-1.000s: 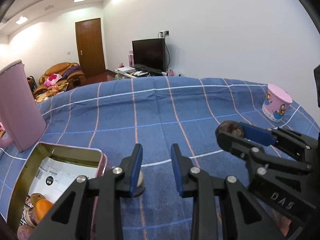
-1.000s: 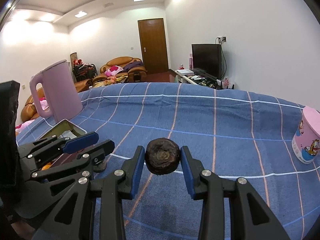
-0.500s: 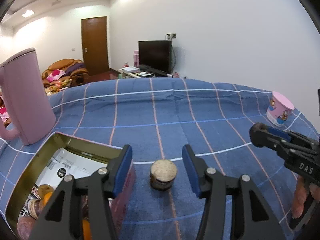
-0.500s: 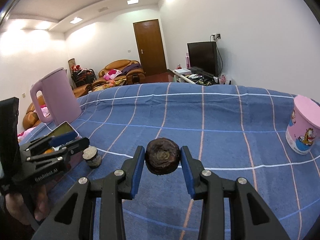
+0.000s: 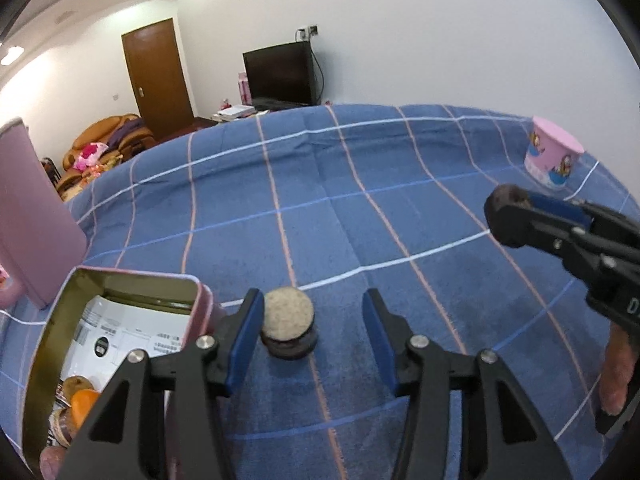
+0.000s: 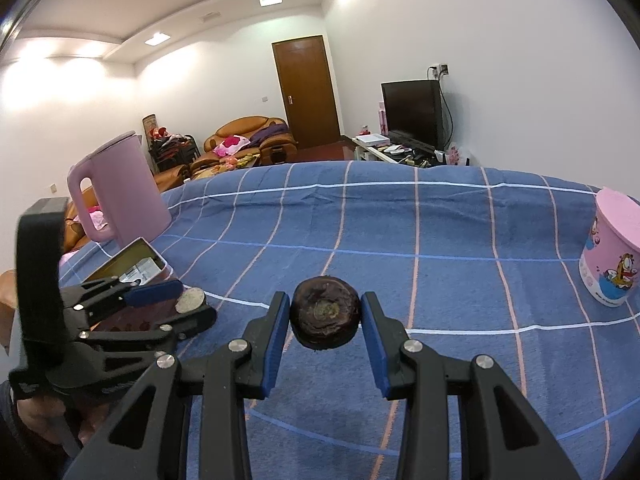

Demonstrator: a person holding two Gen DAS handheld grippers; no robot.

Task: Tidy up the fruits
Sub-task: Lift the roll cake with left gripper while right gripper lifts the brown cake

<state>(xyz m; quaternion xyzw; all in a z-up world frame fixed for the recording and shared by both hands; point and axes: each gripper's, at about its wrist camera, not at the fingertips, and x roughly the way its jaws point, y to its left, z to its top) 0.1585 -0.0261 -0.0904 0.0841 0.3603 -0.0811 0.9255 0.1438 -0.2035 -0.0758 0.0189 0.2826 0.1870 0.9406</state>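
- Blue checked tablecloth (image 5: 360, 208) carries an open tin (image 5: 52, 344), fruit already inside.
- Left gripper (image 5: 314, 334), jaws apart, straddles a pale-topped fruit (image 5: 289, 328) off-centre against its left pad; closing may nudge it into the tin wall.
- Right gripper (image 6: 325, 338) clamps a dark fruit (image 6: 325, 317) aloft; slight hold, could slip.

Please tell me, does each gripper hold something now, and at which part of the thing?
The right gripper holds a dark round fruit, pinched at its two opposite sides. The left gripper is open and holds nothing; a pale-topped fruit stands between its fingers on the cloth.
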